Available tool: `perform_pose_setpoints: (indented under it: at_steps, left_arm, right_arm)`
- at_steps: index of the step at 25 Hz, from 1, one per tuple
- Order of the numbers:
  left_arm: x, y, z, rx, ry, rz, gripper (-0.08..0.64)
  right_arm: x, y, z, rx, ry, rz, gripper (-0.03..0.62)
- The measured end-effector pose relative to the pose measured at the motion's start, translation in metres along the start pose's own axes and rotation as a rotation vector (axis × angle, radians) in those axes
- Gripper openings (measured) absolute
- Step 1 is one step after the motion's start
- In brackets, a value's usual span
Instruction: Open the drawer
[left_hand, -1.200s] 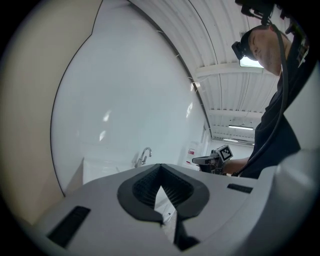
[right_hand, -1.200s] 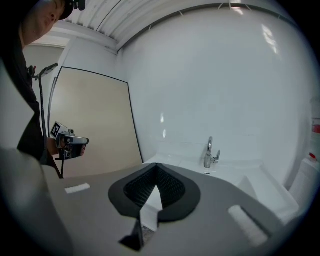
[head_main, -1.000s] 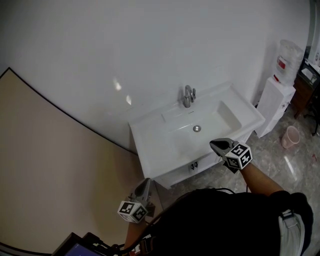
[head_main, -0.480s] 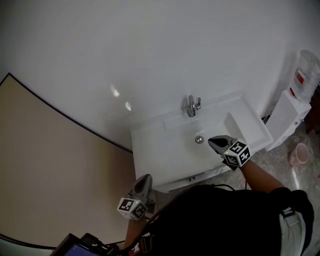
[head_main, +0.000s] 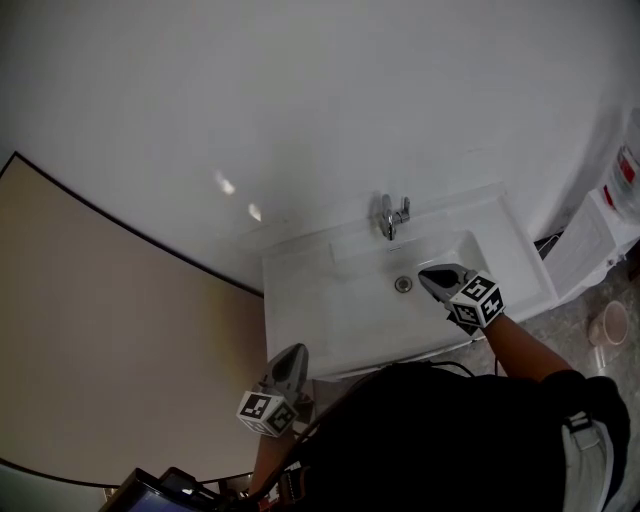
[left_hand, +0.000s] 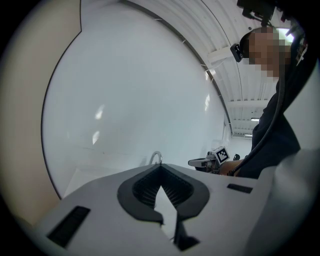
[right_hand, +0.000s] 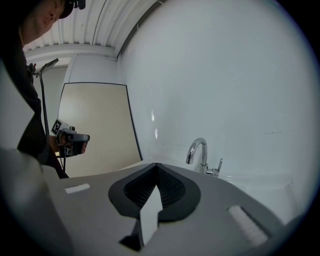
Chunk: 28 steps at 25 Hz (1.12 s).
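Observation:
The white sink vanity (head_main: 310, 290) stands against the wall, with a chrome faucet (head_main: 392, 215) and a basin drain (head_main: 403, 284). Its drawer front is hidden below the counter's near edge and my dark-clad body. My right gripper (head_main: 428, 274) hovers over the basin just right of the drain, shut with nothing in it; its own view looks past the jaws (right_hand: 156, 167) at the faucet (right_hand: 200, 150). My left gripper (head_main: 293, 352) hangs off the vanity's near left corner, shut and empty, and its view (left_hand: 160, 167) looks across the counter toward the right gripper (left_hand: 210, 161).
A white water dispenser (head_main: 610, 215) stands to the right of the vanity, with a pink bucket (head_main: 611, 322) on the tiled floor beside it. A beige wall panel (head_main: 100, 330) fills the left. A dark device (head_main: 150, 492) sits at the bottom left.
Both grippers have moved forward toward the wall. The right one went from the vanity's front edge to above the basin. The drawer front with its handle has slipped out of sight.

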<state>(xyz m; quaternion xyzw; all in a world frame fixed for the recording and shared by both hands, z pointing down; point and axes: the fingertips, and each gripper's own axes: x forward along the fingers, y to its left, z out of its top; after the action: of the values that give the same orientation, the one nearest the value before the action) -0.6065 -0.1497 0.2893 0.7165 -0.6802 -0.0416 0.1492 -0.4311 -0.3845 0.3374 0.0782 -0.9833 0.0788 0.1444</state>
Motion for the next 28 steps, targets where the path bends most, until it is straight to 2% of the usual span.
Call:
perform_pose_setpoints:
  at_steps: [6,11,19,23,28]
  left_arm:
    - [0.02,0.025,0.01,-0.006,0.001,-0.015,-0.005]
    - [0.034,0.077,0.016,-0.023,0.007,-0.077,-0.005]
    - [0.053,0.152,0.051,-0.015,0.023,-0.2,-0.005]
    - [0.067,0.196,0.051,-0.029,0.036,-0.242,-0.005]
    - [0.075,0.205,0.047,-0.039,0.053,-0.252,-0.005]
  right_arm:
    - [0.02,-0.014,0.004,0.014,0.014,-0.016,-0.005]
    - [0.059,-0.012,0.02,0.012,0.011,-0.079,-0.005]
    - [0.11,0.002,0.046,0.041,0.009,-0.185,-0.005]
    - [0.148,0.001,0.048,0.049,0.025,-0.222,-0.005]
    - [0.143,0.007,0.047,0.045,0.049,-0.23,-0.005]
